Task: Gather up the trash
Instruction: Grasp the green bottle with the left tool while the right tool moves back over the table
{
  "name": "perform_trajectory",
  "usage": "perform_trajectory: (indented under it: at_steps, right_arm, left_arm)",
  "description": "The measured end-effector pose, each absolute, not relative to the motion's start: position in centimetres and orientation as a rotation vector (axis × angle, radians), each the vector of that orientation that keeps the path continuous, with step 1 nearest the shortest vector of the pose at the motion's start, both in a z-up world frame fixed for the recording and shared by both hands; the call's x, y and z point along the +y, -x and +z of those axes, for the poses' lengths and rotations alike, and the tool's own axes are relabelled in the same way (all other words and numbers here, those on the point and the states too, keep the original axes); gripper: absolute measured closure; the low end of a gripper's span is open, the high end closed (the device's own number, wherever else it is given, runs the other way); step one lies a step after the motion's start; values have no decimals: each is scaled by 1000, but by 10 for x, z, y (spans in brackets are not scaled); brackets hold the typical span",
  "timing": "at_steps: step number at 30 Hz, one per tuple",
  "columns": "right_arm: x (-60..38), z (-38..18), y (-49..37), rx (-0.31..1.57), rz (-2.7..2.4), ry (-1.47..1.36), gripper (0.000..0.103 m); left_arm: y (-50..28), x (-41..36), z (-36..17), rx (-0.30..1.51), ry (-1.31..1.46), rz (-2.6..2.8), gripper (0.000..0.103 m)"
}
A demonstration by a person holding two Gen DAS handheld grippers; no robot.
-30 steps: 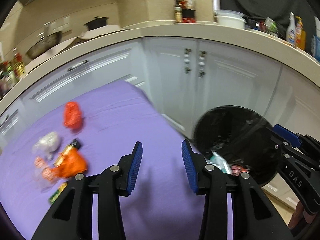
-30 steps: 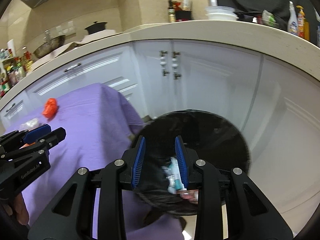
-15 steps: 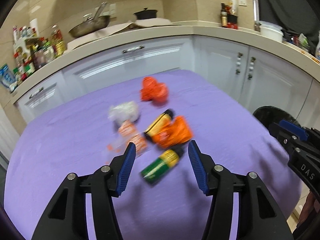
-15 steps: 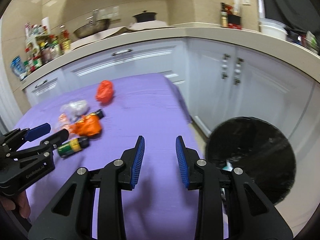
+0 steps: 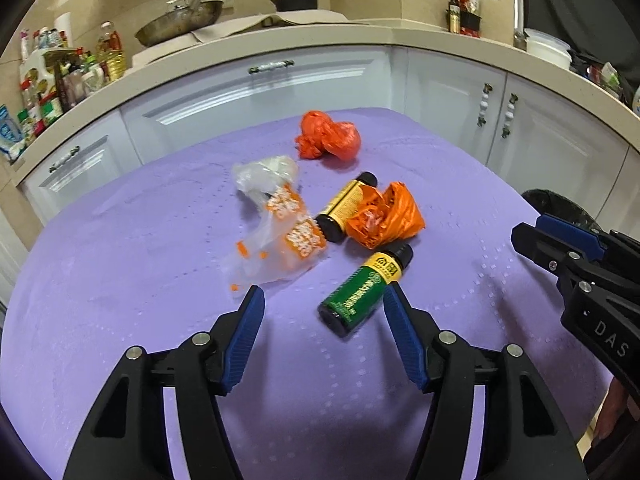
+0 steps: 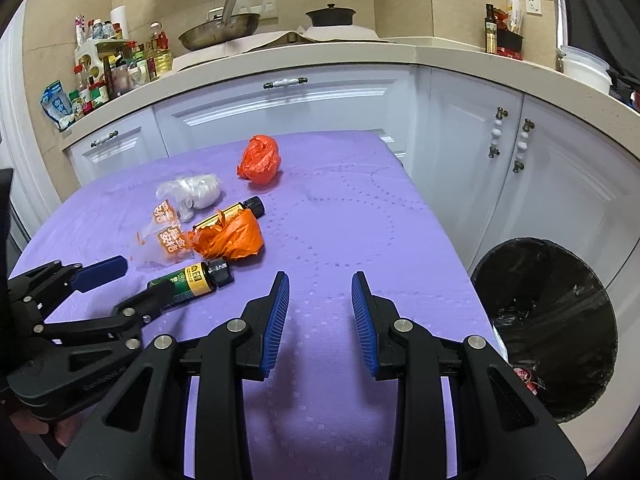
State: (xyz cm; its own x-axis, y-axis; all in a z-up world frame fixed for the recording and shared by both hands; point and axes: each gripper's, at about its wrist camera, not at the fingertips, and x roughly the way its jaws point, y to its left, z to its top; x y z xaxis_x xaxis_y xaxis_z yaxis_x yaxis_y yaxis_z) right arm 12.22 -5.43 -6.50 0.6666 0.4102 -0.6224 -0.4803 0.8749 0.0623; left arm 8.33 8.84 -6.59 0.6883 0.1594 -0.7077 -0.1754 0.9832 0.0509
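Jaws of left gripper (image 5: 323, 307) just opened wide, pads flanking green bottle (image 5: 365, 286) untouched; right gripper (image 6: 320, 308) narrow, empty, over purple cloth (image 6: 344, 216).

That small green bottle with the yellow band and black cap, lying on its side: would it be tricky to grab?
The small green bottle is round and lies on its side on the purple tablecloth, so a nudge would probably roll it. It looks rigid, so it should not crumple. Its glossy label may be slippery.
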Motion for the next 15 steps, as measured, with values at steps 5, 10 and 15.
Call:
perform_trajectory:
  at_steps: [5, 10, 15]
  right_arm:
    - [-57, -67, -127, 688, 497, 104, 71]
    - [-59, -71, -131, 699, 497, 95, 71]
    - [-59, -73, -132, 706, 500, 95, 71]
  left_arm:
    - [-95, 83, -73, 822, 8, 147, 42]
    - [-99, 77, -78, 850, -14, 119, 63]
    - [-94, 73, -76, 835, -31, 108, 75]
